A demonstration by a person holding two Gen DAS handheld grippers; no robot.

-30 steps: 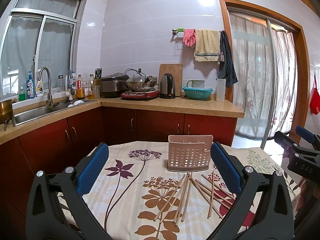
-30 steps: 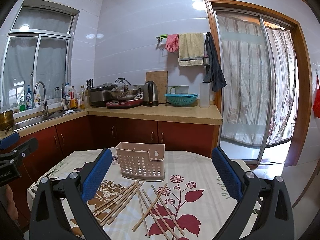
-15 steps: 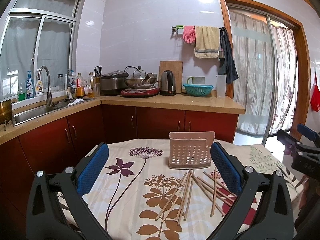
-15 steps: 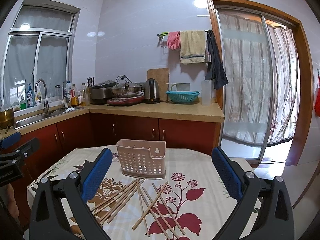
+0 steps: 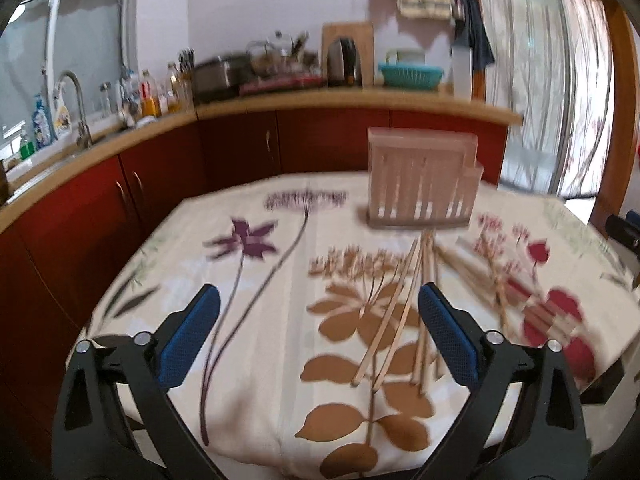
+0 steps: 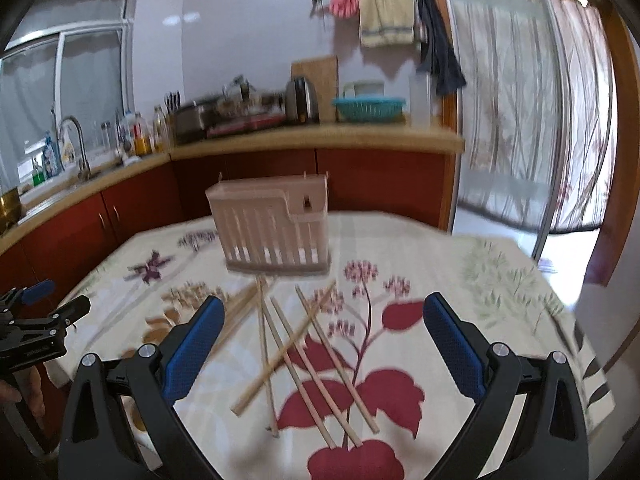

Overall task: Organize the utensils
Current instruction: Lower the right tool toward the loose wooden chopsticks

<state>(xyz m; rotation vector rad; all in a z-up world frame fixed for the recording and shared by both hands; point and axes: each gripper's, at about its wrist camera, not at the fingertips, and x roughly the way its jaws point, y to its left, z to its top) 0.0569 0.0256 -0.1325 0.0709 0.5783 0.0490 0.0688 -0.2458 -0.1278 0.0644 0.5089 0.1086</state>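
Note:
Several wooden chopsticks [image 5: 400,312] lie scattered on the floral tablecloth [image 5: 248,320], in front of a beige slotted utensil holder [image 5: 420,184]. My left gripper [image 5: 318,292] hovers over the cloth. Its jaws are closing but still wide. A few chopstick ends lie below, near its right finger [image 5: 448,340], untouched. In the right wrist view the chopsticks [image 6: 296,344] cross each other between the blue pads of my right gripper [image 6: 324,302], which is open above them. The holder [image 6: 272,228] stands behind. The left gripper [image 6: 36,320] shows at the left edge.
Red cabinets under a tan counter [image 5: 360,100] run behind the table, with a sink and tap [image 5: 76,108] at the left. A curtained glass door [image 6: 520,120] is at the right. The table's near edge [image 5: 320,460] is close below the left gripper.
Both grippers have dropped toward the table and tipped downward. The chopsticks and holder now look larger and closer. The pictures are blurred from the motion.

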